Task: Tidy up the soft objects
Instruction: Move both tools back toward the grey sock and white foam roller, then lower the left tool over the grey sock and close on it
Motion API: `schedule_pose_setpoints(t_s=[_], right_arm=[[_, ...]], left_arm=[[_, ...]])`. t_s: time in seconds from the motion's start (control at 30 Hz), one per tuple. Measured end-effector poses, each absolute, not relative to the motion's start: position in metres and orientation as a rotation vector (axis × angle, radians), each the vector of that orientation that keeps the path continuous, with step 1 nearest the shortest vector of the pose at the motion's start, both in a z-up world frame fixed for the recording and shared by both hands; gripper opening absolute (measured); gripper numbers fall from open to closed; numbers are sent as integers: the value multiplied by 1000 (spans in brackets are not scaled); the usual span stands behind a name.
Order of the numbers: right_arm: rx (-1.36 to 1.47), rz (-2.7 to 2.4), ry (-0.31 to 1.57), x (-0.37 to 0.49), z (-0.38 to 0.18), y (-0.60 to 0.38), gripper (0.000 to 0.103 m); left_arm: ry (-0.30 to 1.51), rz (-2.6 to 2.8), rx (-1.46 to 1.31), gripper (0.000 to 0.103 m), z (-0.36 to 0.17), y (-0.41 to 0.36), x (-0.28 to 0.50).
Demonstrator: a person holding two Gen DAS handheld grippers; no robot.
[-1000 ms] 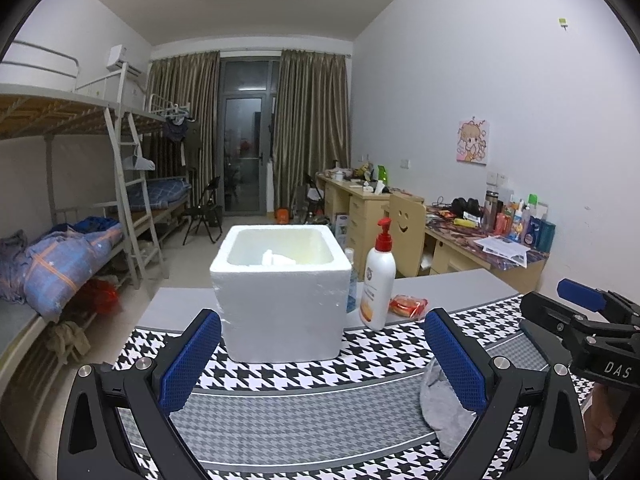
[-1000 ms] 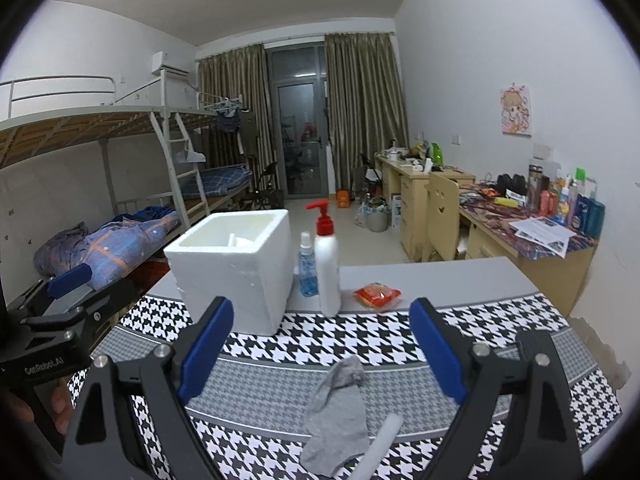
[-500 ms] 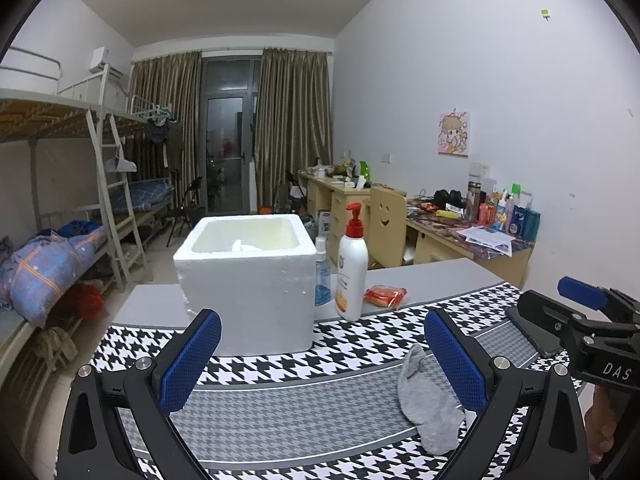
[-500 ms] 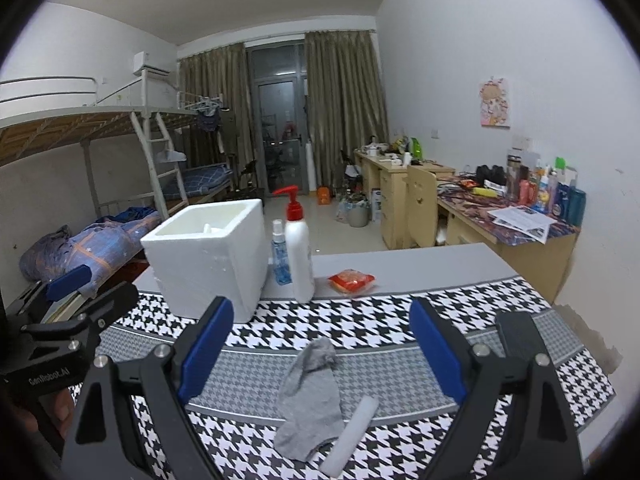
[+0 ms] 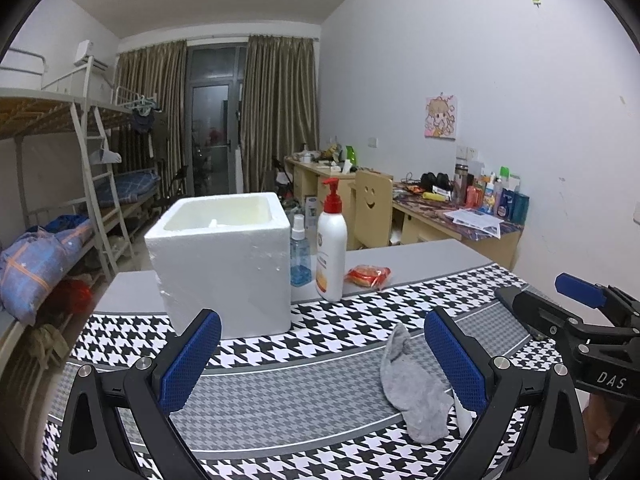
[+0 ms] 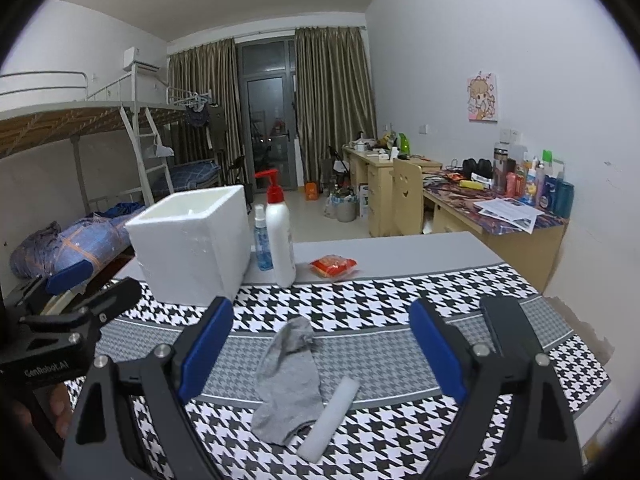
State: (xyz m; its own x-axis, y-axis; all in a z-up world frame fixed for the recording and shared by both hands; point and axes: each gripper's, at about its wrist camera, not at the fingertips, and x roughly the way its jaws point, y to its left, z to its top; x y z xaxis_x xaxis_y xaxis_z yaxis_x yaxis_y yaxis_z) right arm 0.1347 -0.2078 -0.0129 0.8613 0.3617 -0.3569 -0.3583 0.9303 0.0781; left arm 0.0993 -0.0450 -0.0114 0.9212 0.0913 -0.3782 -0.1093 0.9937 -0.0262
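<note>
A grey sock lies flat on the houndstooth tablecloth, and it also shows in the left wrist view. A white foam stick lies across its lower right end. A white foam box stands open at the back left, with a bit of white showing inside; it also shows in the right wrist view. My left gripper is open and empty, left of the sock. My right gripper is open and empty, above the sock.
A white pump bottle, a small blue spray bottle and an orange snack packet stand right of the box. Beyond the table are desks, a chair and bunk beds.
Both views have swung and pulled back. The box and bottles look farther off, and the sock and foam stick now show more fully. Both grippers stayed open.
</note>
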Motion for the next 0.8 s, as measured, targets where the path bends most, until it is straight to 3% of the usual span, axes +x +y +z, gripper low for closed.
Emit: schedule_pose_setpoints(t_s=[0.8], right_arm=[[1,350,454,143,-40,-215,92]], left_arm=[[479,43,-59,102,-39,-58,120]])
